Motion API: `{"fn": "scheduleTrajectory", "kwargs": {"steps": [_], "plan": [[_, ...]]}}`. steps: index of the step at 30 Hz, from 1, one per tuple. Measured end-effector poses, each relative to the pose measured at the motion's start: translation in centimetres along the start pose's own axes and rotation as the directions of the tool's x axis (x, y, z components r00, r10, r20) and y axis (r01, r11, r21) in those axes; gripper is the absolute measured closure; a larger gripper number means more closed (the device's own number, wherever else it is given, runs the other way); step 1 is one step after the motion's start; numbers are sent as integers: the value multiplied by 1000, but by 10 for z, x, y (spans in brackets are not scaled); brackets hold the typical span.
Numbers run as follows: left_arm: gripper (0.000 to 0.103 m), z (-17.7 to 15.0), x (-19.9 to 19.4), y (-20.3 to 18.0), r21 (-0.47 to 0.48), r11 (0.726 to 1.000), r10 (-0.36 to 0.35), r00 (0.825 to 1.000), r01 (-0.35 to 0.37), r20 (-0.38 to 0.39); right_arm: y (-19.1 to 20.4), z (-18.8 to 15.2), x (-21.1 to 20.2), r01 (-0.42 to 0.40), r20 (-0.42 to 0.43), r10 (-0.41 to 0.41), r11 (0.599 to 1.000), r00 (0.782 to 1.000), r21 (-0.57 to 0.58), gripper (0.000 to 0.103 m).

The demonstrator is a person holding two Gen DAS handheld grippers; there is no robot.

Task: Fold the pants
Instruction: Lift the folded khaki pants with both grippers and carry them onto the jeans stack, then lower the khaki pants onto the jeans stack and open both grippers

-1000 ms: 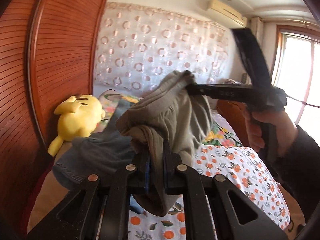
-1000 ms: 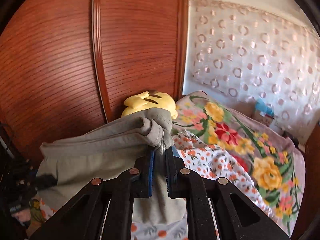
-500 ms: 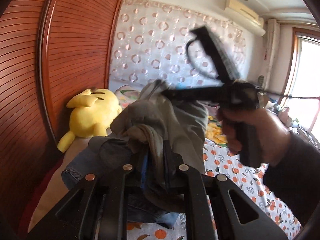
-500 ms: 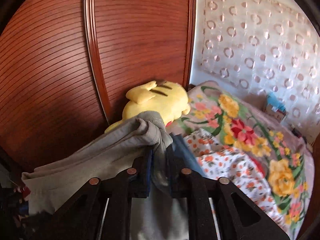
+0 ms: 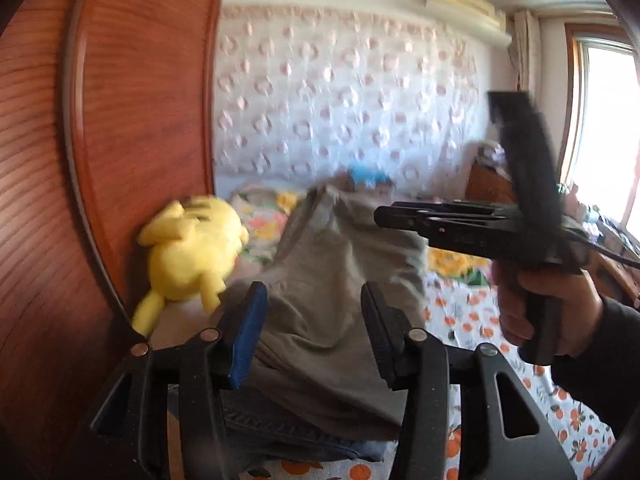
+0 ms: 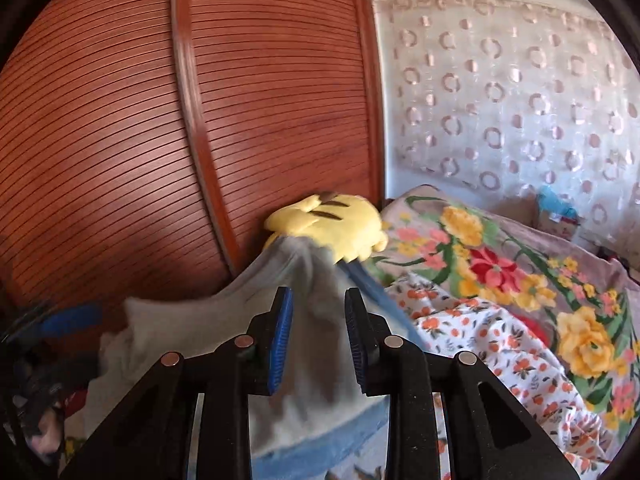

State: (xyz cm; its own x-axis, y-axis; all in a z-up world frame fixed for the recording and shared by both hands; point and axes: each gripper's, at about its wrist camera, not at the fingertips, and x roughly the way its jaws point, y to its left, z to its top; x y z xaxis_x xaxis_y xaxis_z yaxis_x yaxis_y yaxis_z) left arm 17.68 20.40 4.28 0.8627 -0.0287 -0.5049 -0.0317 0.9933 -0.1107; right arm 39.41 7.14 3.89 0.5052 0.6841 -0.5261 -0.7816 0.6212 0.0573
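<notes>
Both the left hand-held gripper (image 5: 310,332) and right hand-held gripper (image 6: 318,336) wide apart, empty, over grey pants (image 5: 328,280) on jeans (image 5: 272,428).

Grey-olive pants (image 5: 332,292) over blue denim jeans (image 5: 280,432). Yellow plush (image 5: 192,256) with dark stripes. White bedsheet (image 6: 480,344) with orange fruit print, floral blanket (image 6: 500,256) in yellow, red, green. Reddish-brown slatted wardrobe (image 6: 160,140). White curtain (image 6: 500,92), pink rings. Black fingers (image 6: 280,336), blue pads.
</notes>
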Motion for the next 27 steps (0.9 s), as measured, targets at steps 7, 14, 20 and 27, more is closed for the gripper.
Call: {"fn": "scheduleTrajectory", "kwargs": {"steps": [7,14,20,27], "plan": [[53,-16,35,13,26,1000,-11,991,15,-134,-34,-3,28,32,-67,-29,998,997,55,75],[53,-17,27,-1,67,997,33,993,-25,-117,-25,-3,21,41,-35,-38,995,999,88,75],[53,-15,5,-28,89,996,20,997,-14,-72,-2,-37,-41,65,35,-70,991,997,121,75],[53,-19,-9,-70,127,992,-19,999,24,-39,16,-89,-120,163,51,-171,977,984,136,74]]}}
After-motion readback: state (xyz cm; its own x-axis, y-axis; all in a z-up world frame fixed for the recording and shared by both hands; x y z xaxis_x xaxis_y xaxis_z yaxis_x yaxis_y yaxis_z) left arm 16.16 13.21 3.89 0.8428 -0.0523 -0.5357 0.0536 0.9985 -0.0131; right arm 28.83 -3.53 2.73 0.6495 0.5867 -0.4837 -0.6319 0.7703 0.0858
